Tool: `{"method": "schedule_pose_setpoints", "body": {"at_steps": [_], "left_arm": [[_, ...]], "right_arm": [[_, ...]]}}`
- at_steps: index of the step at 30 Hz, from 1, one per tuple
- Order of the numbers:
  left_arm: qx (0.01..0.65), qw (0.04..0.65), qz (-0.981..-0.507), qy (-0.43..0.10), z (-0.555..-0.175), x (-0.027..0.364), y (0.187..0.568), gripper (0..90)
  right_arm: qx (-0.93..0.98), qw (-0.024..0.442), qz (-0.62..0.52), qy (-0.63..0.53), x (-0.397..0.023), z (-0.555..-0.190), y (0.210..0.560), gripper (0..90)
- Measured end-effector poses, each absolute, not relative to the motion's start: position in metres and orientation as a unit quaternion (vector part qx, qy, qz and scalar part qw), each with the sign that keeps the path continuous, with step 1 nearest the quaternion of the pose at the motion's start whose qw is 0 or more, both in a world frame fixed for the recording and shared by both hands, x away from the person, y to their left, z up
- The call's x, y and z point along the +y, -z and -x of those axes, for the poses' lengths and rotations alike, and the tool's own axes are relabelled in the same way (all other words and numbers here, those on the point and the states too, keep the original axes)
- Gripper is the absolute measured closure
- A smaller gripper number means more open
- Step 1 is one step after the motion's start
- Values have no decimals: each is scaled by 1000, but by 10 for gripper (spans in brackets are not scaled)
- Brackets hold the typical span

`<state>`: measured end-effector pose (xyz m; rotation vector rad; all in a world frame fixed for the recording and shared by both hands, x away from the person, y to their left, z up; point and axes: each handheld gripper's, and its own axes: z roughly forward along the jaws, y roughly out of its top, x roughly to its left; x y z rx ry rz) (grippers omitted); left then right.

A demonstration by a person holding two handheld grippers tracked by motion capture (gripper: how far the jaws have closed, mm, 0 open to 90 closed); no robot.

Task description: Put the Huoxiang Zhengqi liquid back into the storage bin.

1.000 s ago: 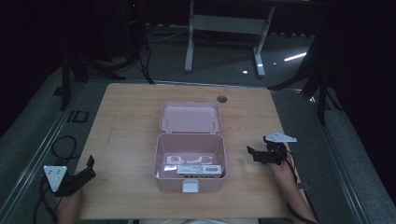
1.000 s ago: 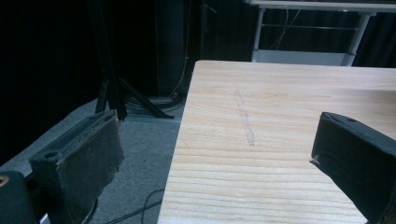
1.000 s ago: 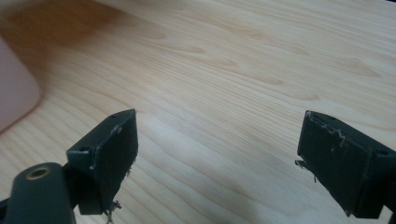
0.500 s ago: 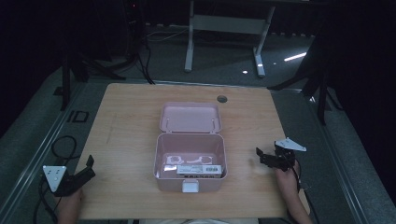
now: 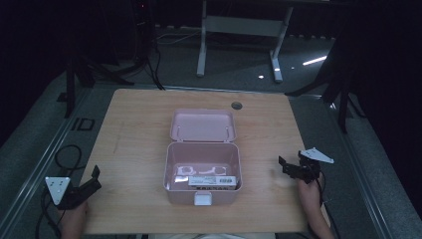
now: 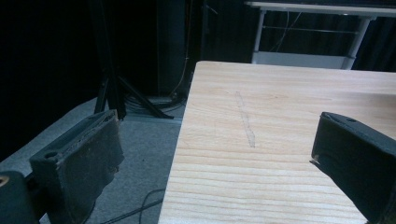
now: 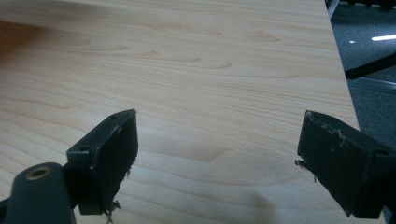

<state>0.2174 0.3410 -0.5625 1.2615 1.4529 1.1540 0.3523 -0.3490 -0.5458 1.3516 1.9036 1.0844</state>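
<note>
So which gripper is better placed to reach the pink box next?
Probably the right gripper: it hangs open over the table near the pink box, while the left gripper sits at the table's left edge.

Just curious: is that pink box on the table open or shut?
Open. The pink box has its lid swung back, and white items show inside.

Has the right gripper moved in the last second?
Yes. The right gripper has drawn back toward the person and the table's right edge, away from the open pink plastic box.
</note>
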Motion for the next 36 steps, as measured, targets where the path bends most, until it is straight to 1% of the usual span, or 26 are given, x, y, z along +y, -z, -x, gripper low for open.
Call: {"method": "schedule_pose_setpoints", "body": {"at_steps": [10,17,26,29,36], "left_arm": [[584,433,-506,-464,-217,341,563,21],[584,434,-505,-464,-217,341,563,21],[584,437,-502,-465,-217,341,562,21],[583,438,-502,-465,-217,341,562,21],[584,439,-502,-464,-216,341,562,21]], "right_arm": [[693,265,-519,-424,-360,-354,547,129],[694,269,-526,-411,-361,-355,551,129],[679,276,-525,-432,-365,-353,548,128],[671,269,-526,-448,-369,-352,547,128],[681,265,-526,-435,-368,-354,549,129]]}}
